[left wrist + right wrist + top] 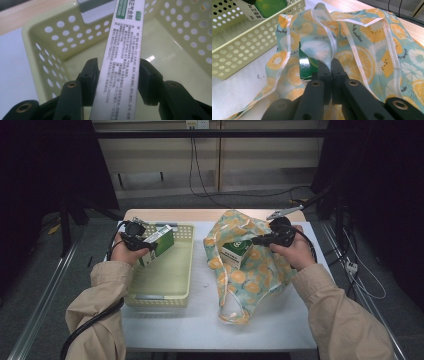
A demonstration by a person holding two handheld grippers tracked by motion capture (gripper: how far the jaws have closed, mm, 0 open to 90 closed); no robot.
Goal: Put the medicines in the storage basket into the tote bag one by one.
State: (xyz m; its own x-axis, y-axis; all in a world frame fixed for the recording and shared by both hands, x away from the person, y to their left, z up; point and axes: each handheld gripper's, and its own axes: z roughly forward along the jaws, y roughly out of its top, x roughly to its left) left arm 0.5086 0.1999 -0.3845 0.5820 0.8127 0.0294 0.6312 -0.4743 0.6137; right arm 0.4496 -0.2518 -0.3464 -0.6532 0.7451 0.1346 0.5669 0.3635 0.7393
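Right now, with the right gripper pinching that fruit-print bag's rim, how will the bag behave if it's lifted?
The fruit-print bag is probably floppy: its cloth folds and sags around the right gripper, which is shut on the rim. It likely won't hold its mouth open alone. The green-and-white carton inside may shift or tip, since the cloth around it looks slack.
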